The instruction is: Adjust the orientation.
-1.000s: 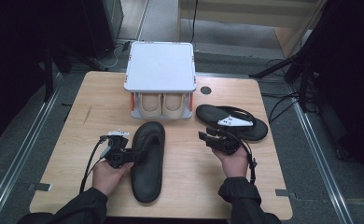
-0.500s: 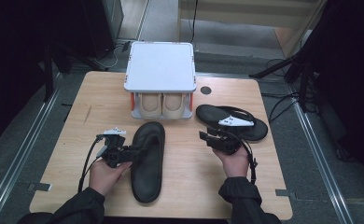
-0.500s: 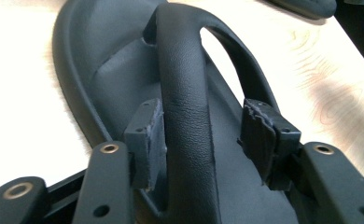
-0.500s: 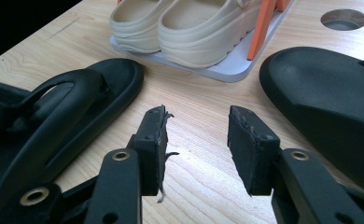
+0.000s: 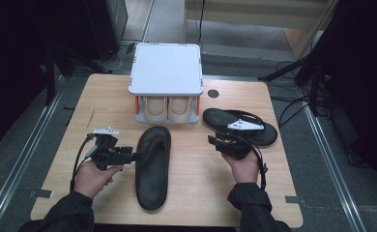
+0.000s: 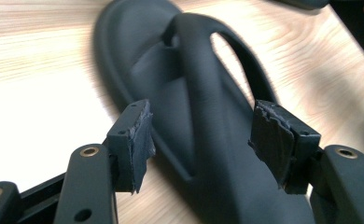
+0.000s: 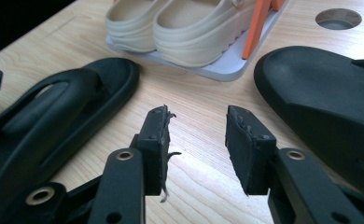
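Left gripper (image 5: pixel 134 155) — back off sandal (image 5: pixel 152 166), jaws apart

Both forearms came in from the near edge in dark sleeves, each hand gripping its tool from below. The left tongs (image 5: pixel 134 155) pointed toward the person's right with jaws that had just been opening and stood wide, pads pressing on nothing. The right tongs (image 5: pixel 210 142) pointed left and slightly away, jaws apart and empty, having just narrowed a little.

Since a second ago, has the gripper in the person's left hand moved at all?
Yes. The left gripper has backed off leftward from the black sandal, toward the table's left edge, its jaws just opening, pads clear of the strap.
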The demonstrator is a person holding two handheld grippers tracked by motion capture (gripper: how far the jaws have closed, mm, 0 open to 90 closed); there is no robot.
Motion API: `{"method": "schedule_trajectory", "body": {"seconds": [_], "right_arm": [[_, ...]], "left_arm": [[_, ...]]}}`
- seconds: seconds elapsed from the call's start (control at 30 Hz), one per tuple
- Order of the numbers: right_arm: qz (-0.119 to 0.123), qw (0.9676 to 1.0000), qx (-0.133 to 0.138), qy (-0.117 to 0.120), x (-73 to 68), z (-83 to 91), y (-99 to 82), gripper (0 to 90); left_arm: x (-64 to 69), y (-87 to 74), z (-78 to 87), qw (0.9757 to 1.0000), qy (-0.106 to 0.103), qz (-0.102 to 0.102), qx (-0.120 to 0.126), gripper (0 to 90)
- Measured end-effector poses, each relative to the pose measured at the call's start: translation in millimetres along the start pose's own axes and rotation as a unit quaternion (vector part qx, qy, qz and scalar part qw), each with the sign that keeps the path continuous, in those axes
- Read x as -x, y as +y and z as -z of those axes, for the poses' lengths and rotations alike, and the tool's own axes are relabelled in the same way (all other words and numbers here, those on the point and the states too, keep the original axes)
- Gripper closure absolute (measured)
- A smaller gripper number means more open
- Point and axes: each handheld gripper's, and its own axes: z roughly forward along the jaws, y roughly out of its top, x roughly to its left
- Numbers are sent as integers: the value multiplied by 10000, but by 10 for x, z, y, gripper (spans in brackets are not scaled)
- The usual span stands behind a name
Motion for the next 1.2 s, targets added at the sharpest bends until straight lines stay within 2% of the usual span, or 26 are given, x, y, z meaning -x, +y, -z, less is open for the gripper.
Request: {"method": "schedule_trajectory", "body": {"seconds": [0.13, 0.27, 0.37, 0.47, 0.7, 0.83, 1.0, 1.07, 1.2], "right_arm": [[-25, 10000, -27, 10, 21, -3, 0, 657], [-58, 10000, -44, -28, 67, 5, -4, 752], [-310, 9994, -155, -33, 144, 13, -32, 849], [-411, 9989, -217, -118, 228, 49, -70, 900], [-606, 9969, -111, -495, 443, 274, -153, 900], [-753, 9950, -116, -644, 582, 337, -208, 900], [-899, 9920, -178, -866, 727, 343, -277, 900], [-922, 9904, -231, -1000, 754, 324, -305, 900], [-996, 9888, -224, -1091, 806, 293, -345, 900]], "left_arm": [[-81, 0, 57, 9999, 72, 43, 88, 379], [-150, -1, 107, 9997, 148, 23, 191, 376], [-203, -1, 129, 9996, 194, 12, 180, 375], [-245, 3, 155, 9995, 217, 24, 223, 375], [-333, 22, 179, 9993, 261, 55, 279, 374], [-366, 31, 189, 9990, 293, 83, 335, 373], [-398, 54, 215, 9983, 318, 78, 481, 374], [-420, 61, 221, 9978, 338, 114, 556, 375], [-446, 84, 235, 9976, 354, 66, 583, 377]]}}
